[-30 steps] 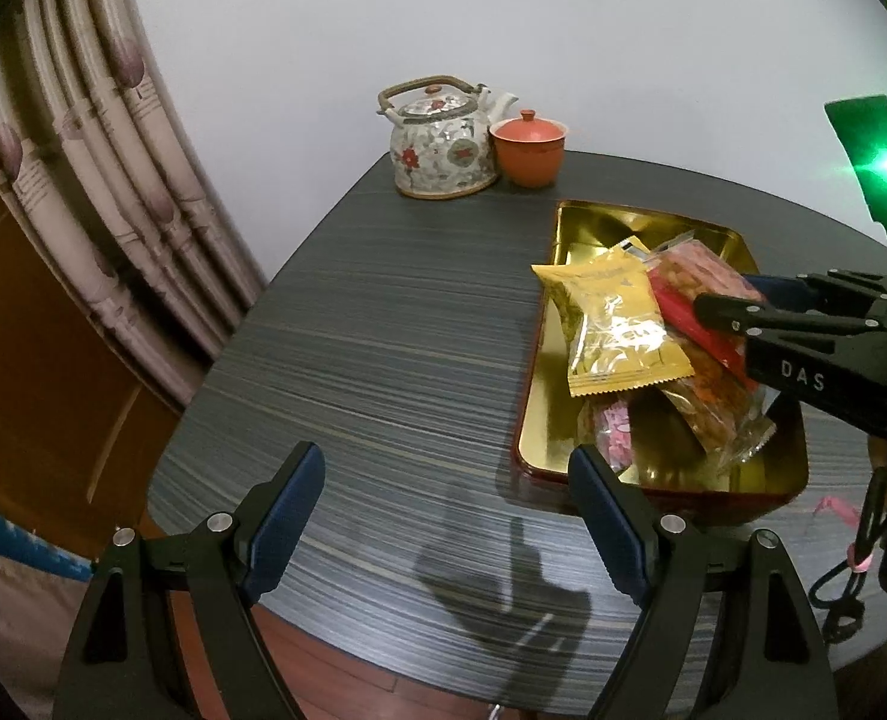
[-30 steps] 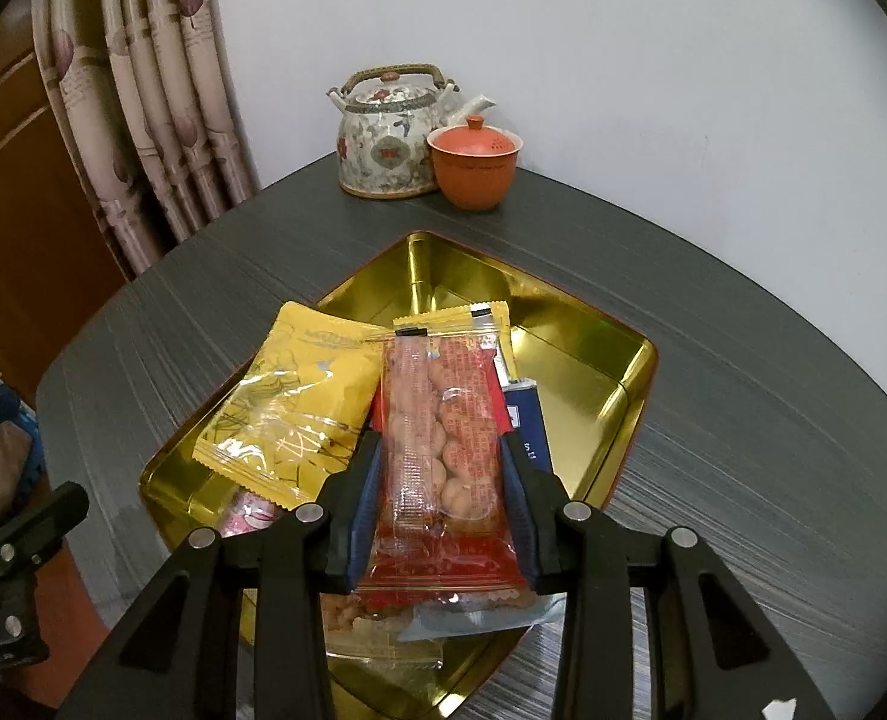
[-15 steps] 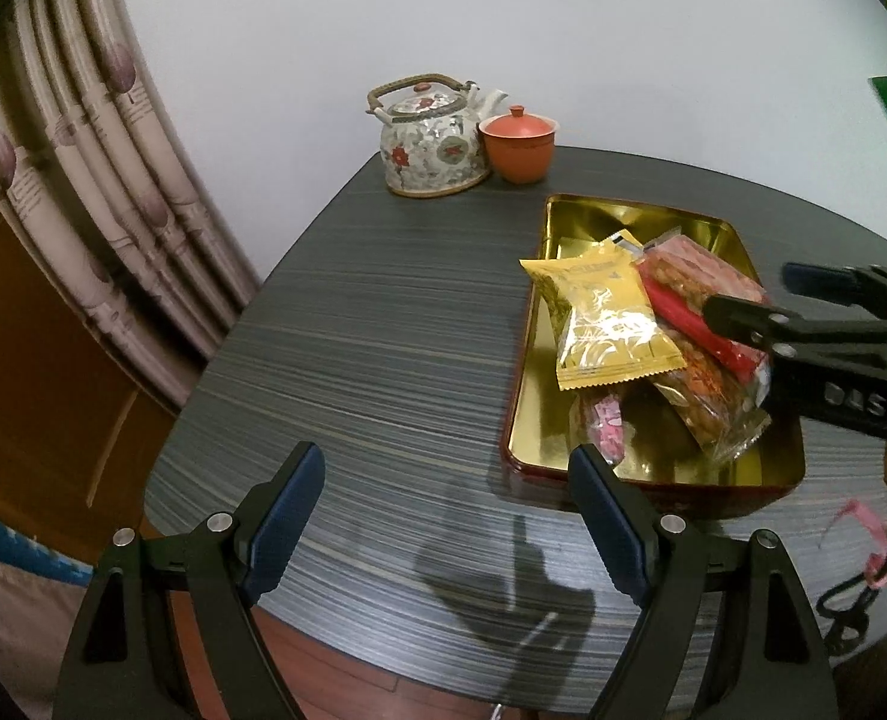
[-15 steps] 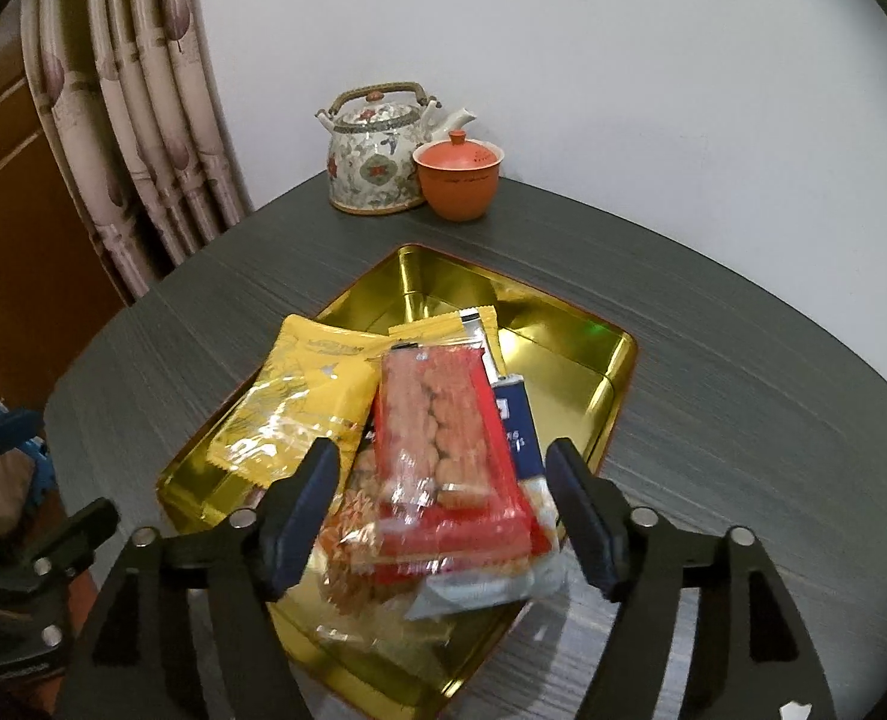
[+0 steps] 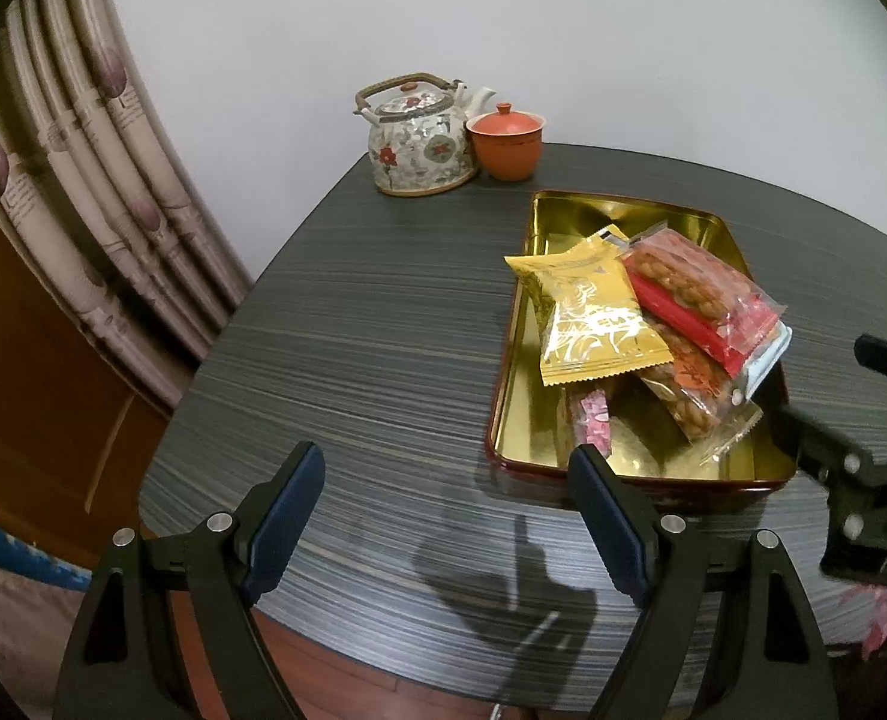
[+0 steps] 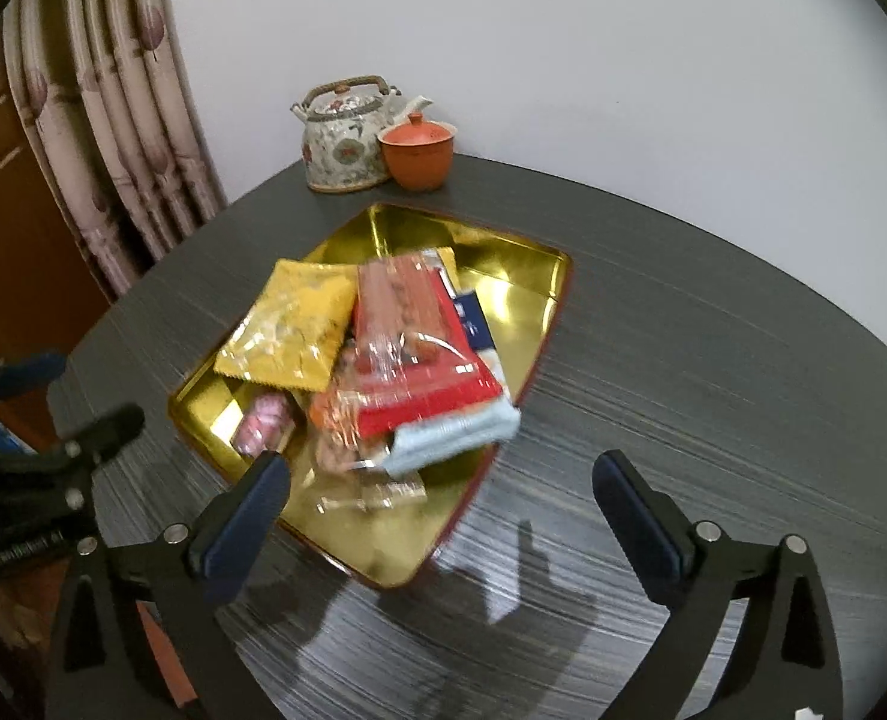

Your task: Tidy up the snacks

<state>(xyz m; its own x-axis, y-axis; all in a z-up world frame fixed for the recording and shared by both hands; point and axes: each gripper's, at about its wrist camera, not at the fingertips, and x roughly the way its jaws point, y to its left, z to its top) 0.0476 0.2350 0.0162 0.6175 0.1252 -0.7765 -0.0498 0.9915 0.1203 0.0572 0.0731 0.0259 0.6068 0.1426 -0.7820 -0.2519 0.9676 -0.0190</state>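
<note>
In the left wrist view, the left gripper (image 5: 443, 516) hovers over the bare dark table (image 5: 353, 330), its jaws apart and nothing between them. The gold tray (image 5: 569, 204) stands to its right, just beyond its right finger. Inside the tray the snacks lie in a loose pile: a yellow packet (image 5: 587, 312) is on top at the left, a red peanut packet (image 5: 695, 294) lies across the right side, and a small pink candy (image 5: 593, 426) rests on the tray floor near the front wall. The right gripper (image 5: 851, 420) shows only as black parts at the right edge. A teapot (image 5: 419, 132) and an orange lidded cup (image 5: 506, 141) stand at the far side, well apart from the tray.

In the right wrist view, which is blurred, the right gripper (image 6: 443, 510) has just been opening its jaws, and now they stand wide with no packet between them. The red peanut packet (image 6: 419, 348) lies free on the pile, and a pale blue packet (image 6: 461, 432) under it sticks out over the tray's right wall.

I judge the step in hand is the release and pulling away. To do it well, the right gripper should draw straight back with the fingers wide, so they do not catch the crinkly film. The overhanging blue packet may slide out, so it is better to nudge it inward before the next packet comes.
</note>
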